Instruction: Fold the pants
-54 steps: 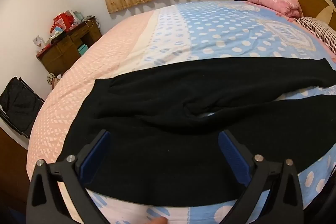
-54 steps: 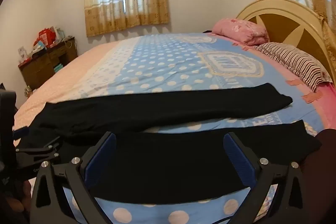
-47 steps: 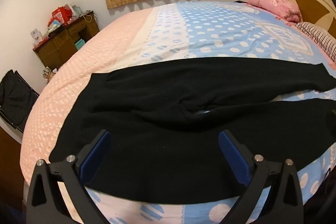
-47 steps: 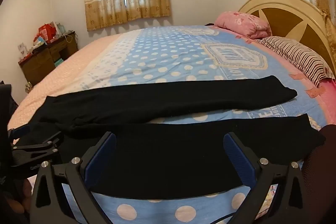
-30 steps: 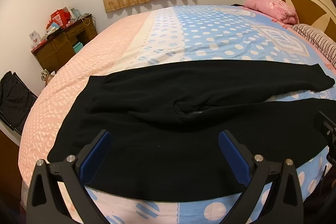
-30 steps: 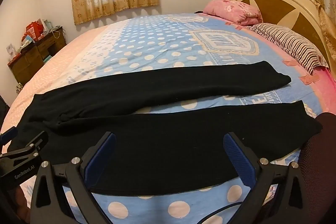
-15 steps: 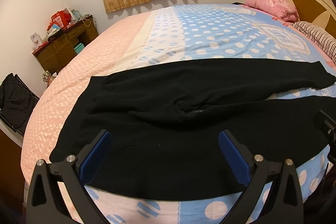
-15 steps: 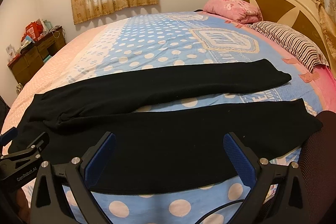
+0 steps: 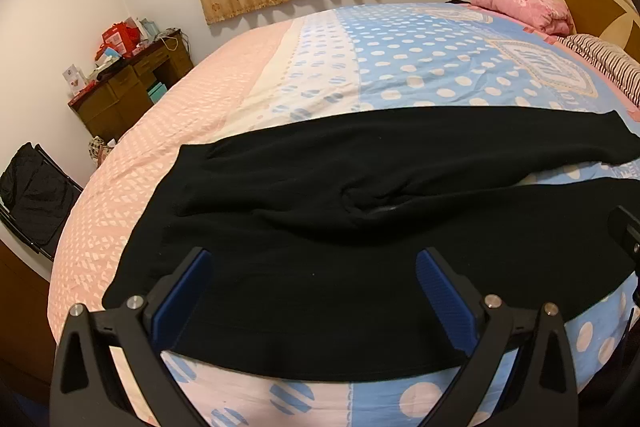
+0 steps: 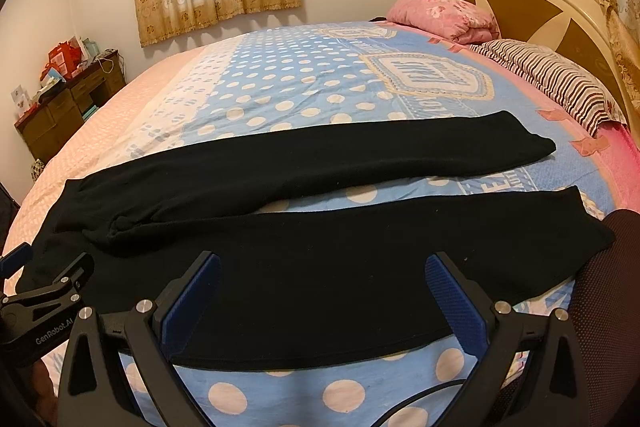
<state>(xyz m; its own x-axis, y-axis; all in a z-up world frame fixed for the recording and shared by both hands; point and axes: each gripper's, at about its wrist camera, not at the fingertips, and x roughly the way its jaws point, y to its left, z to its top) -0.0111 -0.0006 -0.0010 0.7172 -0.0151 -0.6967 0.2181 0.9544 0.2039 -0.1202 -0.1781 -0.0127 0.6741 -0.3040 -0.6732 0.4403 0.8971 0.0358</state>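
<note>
Black pants [image 9: 320,219] lie flat across the near part of the bed, waist to the left, both legs running right. In the right wrist view the pants [image 10: 320,267] show a far leg and a near leg with a strip of bedspread between them. My left gripper [image 9: 314,287] is open and empty above the waist and seat area. My right gripper [image 10: 322,291] is open and empty above the near leg. The left gripper also shows at the left edge of the right wrist view [image 10: 44,307].
The bed has a pink and blue polka-dot bedspread [image 9: 400,67]. A pink pillow [image 10: 444,15] and a striped pillow [image 10: 552,79] lie by the headboard [image 10: 540,3]. A wooden desk [image 9: 124,87] and a black bag [image 9: 32,191] stand at left. A dark chair back [image 10: 608,307] is at right.
Both grippers have drifted slightly, staying open above the pants. The pants have not moved.
</note>
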